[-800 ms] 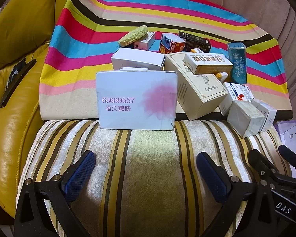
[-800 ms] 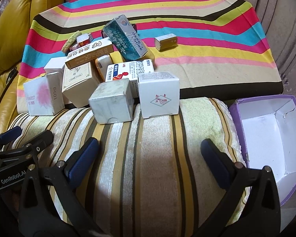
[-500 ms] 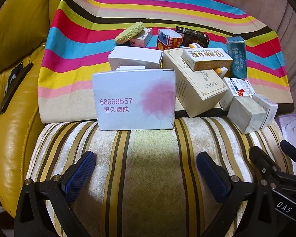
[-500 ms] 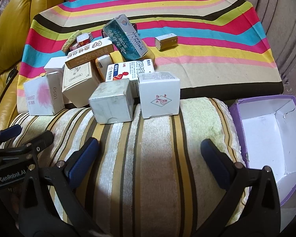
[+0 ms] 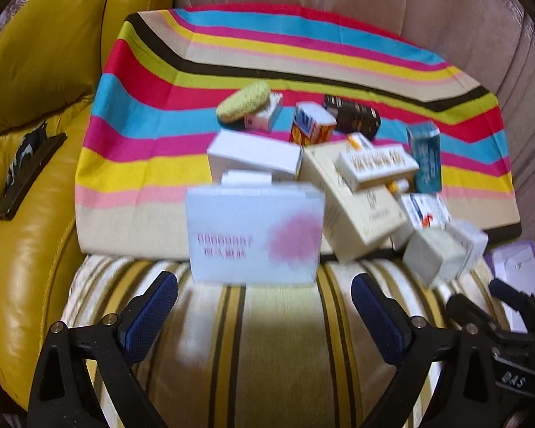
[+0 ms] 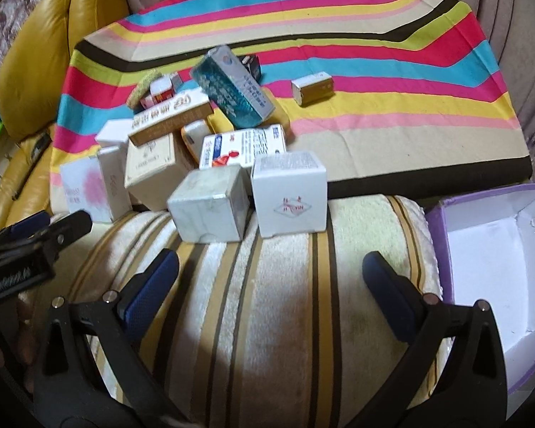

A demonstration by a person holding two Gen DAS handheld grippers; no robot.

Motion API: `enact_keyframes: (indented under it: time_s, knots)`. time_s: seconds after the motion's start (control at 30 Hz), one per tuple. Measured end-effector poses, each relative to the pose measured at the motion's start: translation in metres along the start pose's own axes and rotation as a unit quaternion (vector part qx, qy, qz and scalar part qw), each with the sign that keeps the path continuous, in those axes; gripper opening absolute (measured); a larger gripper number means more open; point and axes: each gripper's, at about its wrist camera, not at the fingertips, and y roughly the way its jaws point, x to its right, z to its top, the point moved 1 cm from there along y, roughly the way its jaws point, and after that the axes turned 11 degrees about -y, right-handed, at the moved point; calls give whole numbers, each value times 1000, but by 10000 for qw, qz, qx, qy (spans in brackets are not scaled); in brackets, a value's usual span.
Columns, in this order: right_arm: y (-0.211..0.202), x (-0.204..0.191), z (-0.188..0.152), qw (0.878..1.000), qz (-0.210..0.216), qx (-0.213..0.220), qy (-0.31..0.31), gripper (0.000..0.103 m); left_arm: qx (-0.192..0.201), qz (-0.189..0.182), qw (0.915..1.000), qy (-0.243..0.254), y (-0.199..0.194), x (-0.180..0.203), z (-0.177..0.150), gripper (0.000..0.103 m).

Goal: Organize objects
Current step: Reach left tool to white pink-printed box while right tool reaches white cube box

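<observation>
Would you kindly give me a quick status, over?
Left claw open, empty. Right claw open, empty. Boxes piled on the striped cloth; purple box empty. Nothing in the way.

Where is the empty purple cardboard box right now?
In the right wrist view the purple cardboard box sits at the far right, beside the striped cushion, right of the white cube-shaped carton with a red logo.

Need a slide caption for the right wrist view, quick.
Open right claw above striped cushion, facing small boxes beside empty purple box.
</observation>
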Motion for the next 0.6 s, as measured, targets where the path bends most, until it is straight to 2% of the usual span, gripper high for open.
enact_keyframes:
  time_s: [0.17, 0.37, 0.5, 0.6]
  knots:
    - [-7, 0, 6, 9993, 189, 327, -58, 103, -20, 41, 10000, -85, 16, -1, 18, 99]
    - [0, 5, 17, 9996, 98, 272, -77, 103, -259, 168, 9994, -183, 36, -2, 27, 99]
    - [1, -1, 23, 9991, -111, 265, -322, 103, -373, 235, 9987, -258, 47, -3, 28, 99]
    - [5, -5, 26, 9985, -132, 251, -476, 103, -361, 233, 9988, -223, 50, -2, 27, 92]
